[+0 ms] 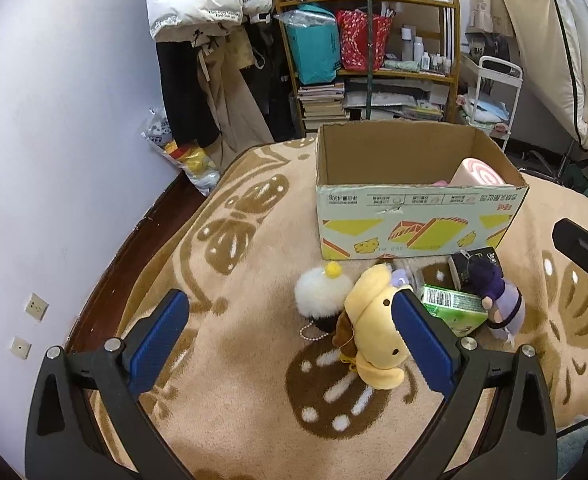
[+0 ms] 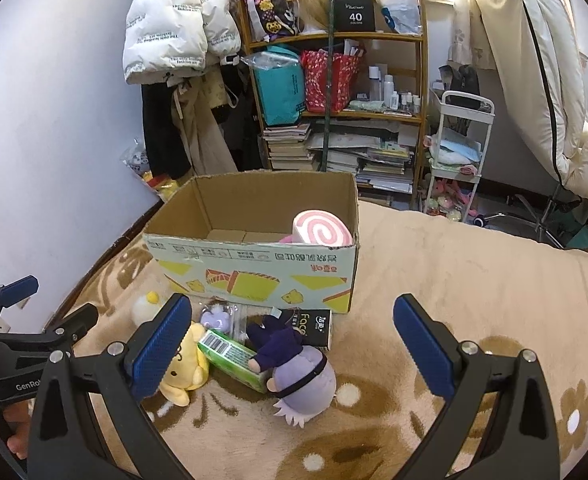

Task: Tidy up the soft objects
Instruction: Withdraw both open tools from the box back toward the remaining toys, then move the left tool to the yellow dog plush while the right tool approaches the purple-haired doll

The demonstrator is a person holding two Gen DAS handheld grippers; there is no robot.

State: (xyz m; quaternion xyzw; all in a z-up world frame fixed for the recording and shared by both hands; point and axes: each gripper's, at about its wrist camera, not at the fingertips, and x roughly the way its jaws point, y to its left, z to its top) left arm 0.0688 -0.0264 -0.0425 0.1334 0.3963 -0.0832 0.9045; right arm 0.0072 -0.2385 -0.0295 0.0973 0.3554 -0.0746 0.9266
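Your left tool (image 1: 290,332) and right tool (image 2: 292,336) both hang spread wide, holding nothing. The yellow plush (image 1: 374,332), purple plush (image 2: 298,376) and white pompom (image 1: 320,292) lie on the blanket (image 1: 234,400) before the cardboard box (image 2: 254,276).

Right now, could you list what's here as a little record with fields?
surface: patterned beige blanket
box: open cardboard box, pink swirl cushion inside
soft toys outside: yellow plush, purple plush, white pompom
other items: green pack, black pack
left gripper: open, empty
right gripper: open, empty
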